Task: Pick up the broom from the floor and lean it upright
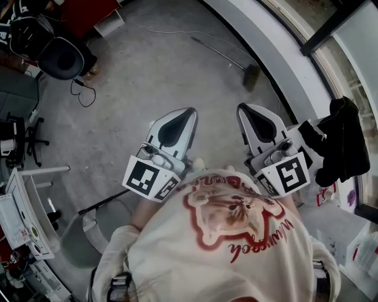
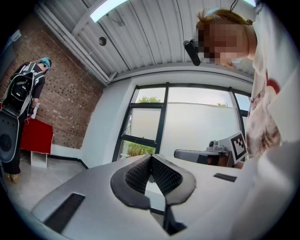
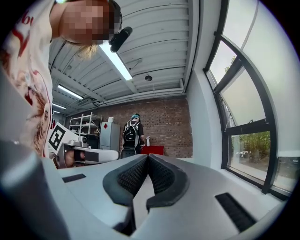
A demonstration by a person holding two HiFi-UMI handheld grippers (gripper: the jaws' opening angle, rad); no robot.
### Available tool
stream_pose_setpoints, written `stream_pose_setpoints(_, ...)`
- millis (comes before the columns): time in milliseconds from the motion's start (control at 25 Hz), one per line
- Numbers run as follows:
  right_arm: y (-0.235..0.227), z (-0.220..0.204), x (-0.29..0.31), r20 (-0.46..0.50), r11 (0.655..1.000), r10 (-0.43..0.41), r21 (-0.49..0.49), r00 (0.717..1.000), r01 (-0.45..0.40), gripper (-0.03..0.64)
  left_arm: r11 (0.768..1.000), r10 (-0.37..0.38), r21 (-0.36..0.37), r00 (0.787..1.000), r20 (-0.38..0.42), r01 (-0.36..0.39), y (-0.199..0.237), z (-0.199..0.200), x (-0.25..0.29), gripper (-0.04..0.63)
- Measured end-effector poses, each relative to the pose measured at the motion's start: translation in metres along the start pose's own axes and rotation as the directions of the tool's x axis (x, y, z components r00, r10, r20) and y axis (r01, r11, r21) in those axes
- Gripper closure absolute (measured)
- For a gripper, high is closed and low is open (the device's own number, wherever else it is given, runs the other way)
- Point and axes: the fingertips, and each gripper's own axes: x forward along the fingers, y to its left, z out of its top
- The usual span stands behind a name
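The broom [image 1: 227, 56] lies on the grey concrete floor ahead and to the right, close to the white window ledge. Its thin handle runs up-left and its dark bristle head [image 1: 252, 76] points toward me. My left gripper [image 1: 192, 110] and right gripper [image 1: 240, 107] are held side by side in front of my chest, pointing level, well short of the broom. In the left gripper view the left gripper [image 2: 150, 157] has its jaw tips touching with nothing between them. The right gripper [image 3: 148, 155] is shut the same way and holds nothing. Neither gripper view shows the broom.
A white ledge [image 1: 277, 59] runs under the window wall on the right, with a black garment [image 1: 336, 141] on it. A person with a black backpack [image 1: 26, 32] stands at the far left near a red cabinet [image 1: 88, 12]. A cable [image 1: 82, 91] and a dark rod [image 1: 103, 203] lie on the floor.
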Motion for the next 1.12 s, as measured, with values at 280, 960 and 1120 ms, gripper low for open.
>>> stream_pose_setpoints(280, 0.002, -0.005, 0.015, -0.004, 0.998, -0.051, 0.021, 0.999, 0.051, 0.592, 0.999, -0.015, -0.036, 1.0, -0.022, 0.015, 0.025, -0.009, -0.011, 0.574)
stream_pose_setpoints(960, -0.09, -0.011, 0.109, 0.004, 0.998, -0.063, 0.002, 0.998, 0.063, 0.592, 0.999, 0.041, -0.033, 0.999, -0.03, -0.042, 0.119, -0.004, 0.073, 0.575)
stream_pose_setpoints(1120, -0.142, -0.004, 0.145, 0.013, 0.999, -0.046, -0.014, 0.999, 0.046, 0.592, 0.997, 0.067, -0.023, 0.998, -0.011, -0.067, 0.148, 0.006, 0.125, 0.574)
